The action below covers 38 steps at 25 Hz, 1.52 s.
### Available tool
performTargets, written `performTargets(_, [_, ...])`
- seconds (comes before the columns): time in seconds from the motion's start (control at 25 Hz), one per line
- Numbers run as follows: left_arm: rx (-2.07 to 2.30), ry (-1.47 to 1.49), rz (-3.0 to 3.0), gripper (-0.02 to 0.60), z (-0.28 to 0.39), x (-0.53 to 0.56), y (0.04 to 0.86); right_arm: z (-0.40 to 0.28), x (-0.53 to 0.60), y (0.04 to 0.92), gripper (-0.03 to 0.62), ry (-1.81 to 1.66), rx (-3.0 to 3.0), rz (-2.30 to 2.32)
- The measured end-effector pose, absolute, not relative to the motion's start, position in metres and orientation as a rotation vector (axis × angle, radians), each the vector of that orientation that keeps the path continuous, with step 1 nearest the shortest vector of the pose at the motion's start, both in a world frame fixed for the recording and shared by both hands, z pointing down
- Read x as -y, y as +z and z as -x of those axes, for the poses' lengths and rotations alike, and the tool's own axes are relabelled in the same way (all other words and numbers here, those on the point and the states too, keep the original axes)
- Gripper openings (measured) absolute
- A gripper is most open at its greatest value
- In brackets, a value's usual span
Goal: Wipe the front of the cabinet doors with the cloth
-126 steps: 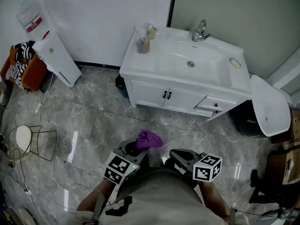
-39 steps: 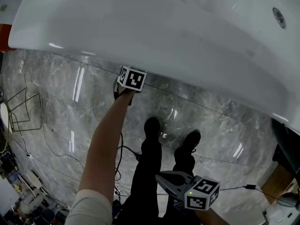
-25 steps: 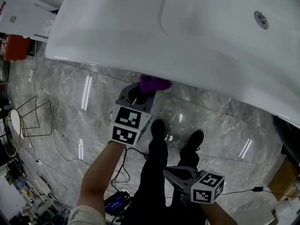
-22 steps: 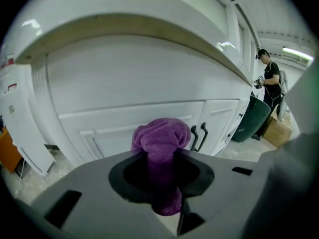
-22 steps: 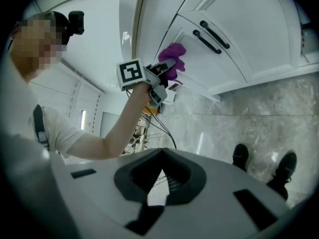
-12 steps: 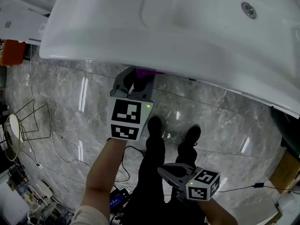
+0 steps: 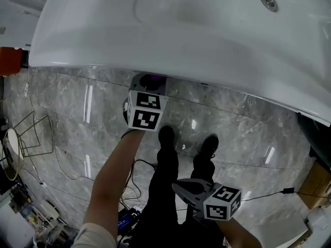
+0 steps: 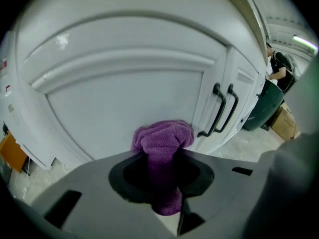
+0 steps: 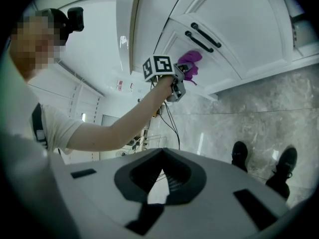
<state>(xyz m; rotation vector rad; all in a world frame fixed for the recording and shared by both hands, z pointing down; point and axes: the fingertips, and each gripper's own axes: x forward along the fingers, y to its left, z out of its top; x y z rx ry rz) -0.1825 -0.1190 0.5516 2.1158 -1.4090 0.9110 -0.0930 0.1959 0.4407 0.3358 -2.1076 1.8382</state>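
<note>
Your left tool (image 8: 162,152) pinches the cloth (image 8: 163,136), which sits against the cabinet door (image 8: 114,108), just left of the handles (image 8: 223,108). Your right tool (image 9: 160,156) is pressed together, empty, low above your shoes (image 7: 166,135).

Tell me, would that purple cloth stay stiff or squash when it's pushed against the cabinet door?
Probably floppy: the purple cloth bunches into soft folds where the left gripper pinches it. It looks like looped towelling, so likely light and grippy rather than slippery. Against the cabinet door it should squash flat.
</note>
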Motion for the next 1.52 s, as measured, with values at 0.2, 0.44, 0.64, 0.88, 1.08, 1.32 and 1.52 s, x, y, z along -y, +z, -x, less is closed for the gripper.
performTargets(0.2, [1.395, 1.058, -2.019, 0.107, 0.187, 0.118, 0.627, 0.085, -0.198, 0.454, 0.009, 1.86, 2.108, -0.342])
performTargets(0.44, [1.365, 1.213, -1.928, 0.107, 0.193, 0.118, 0.702, 0.077, -0.197, 0.476, 0.009, 1.882, 2.098, -0.35])
performTargets(0.64, [1.295, 1.325, -1.778, 0.107, 0.202, 0.099, 0.778, 0.071, -0.198, 0.497, 0.009, 1.93, 2.081, -0.391])
performTargets(0.88, [1.335, 1.227, -1.732, 0.107, 0.194, 0.108, 0.8, 0.053, -0.197, 0.508, 0.009, 1.91, 2.069, -0.408])
performTargets(1.08, [1.314, 1.123, -1.772, 0.106, 0.182, 0.096, 0.747, 0.032, -0.189, 0.493, 0.009, 2.007, 2.04, -0.497])
performTargets(1.32, [1.329, 0.94, -2.06, 0.106, 0.165, 0.088, 0.584, 0.023, -0.159, 0.467, 0.009, 1.923, 2.128, -0.567])
performTargets(1.52, [1.416, 0.734, -2.341, 0.106, 0.13, 0.083, 0.446, 0.023, -0.154, 0.454, 0.009, 1.894, 2.134, -0.542])
